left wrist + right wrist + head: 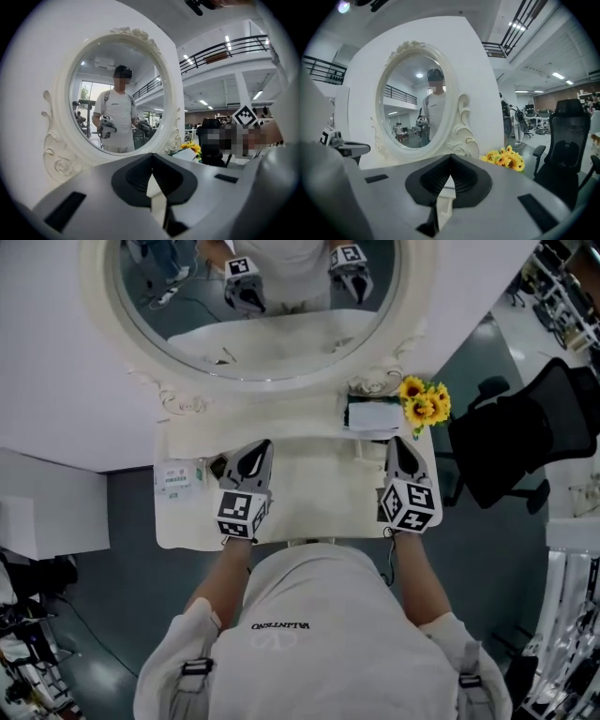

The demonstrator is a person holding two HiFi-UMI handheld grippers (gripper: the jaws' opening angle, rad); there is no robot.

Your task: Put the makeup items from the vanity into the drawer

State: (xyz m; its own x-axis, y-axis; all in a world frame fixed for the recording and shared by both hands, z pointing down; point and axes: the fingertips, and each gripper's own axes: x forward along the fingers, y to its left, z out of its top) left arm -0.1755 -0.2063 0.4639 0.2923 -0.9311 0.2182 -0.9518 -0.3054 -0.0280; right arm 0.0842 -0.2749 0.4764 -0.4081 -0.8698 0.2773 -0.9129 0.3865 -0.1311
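Both grippers are held over the vanity surface (309,474), facing the oval mirror (141,352). Left gripper (261,450) jaws are together with nothing between them. Right gripper (397,446) jaws are also together and empty. A small packet (174,479) lies at the surface's left edge, near the left gripper. A white box (373,416) sits at the back right, just beside the sunflowers (424,405). An office chair (525,442) stands to the right.
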